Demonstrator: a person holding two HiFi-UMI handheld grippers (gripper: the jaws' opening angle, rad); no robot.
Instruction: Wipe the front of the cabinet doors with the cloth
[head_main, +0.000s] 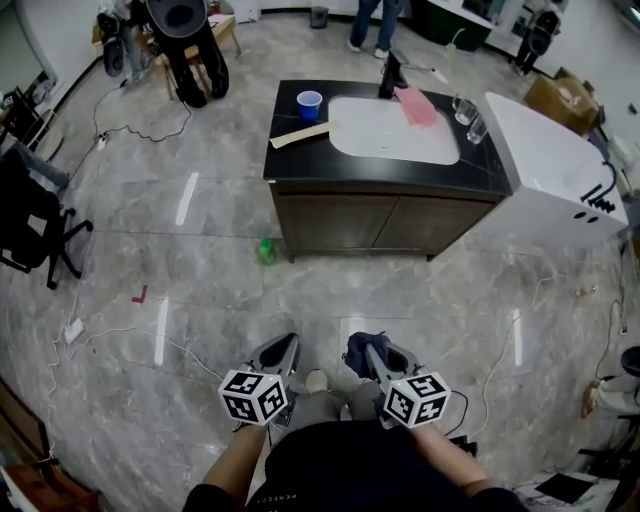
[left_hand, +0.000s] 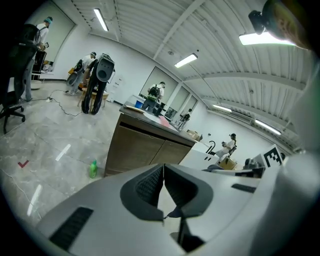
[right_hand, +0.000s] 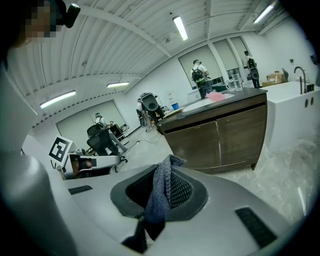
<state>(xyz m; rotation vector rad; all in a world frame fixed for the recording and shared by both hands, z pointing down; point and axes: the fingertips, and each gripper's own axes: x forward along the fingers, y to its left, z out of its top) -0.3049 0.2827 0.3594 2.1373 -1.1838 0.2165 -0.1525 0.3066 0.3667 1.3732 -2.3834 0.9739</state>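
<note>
A dark wooden cabinet (head_main: 385, 222) with two doors stands a few steps ahead across the floor, under a black counter with a white sink (head_main: 392, 130). Its doors (left_hand: 145, 149) show in the left gripper view and again as the doors (right_hand: 227, 136) in the right gripper view. My right gripper (head_main: 364, 350) is shut on a dark blue cloth (right_hand: 161, 192), which hangs between its jaws; the cloth (head_main: 363, 344) also shows at its tip in the head view. My left gripper (head_main: 284, 350) is shut with nothing in it. Both are held low, close to my body.
On the counter are a blue cup (head_main: 309, 104), a pink cloth (head_main: 416, 106), a wooden board (head_main: 299, 135) and glasses (head_main: 470, 119). A green bottle (head_main: 266, 250) stands on the floor by the cabinet's left corner. A white unit (head_main: 545, 170) adjoins at right. Cables (head_main: 120, 335) cross the floor; office chair (head_main: 35, 225) left.
</note>
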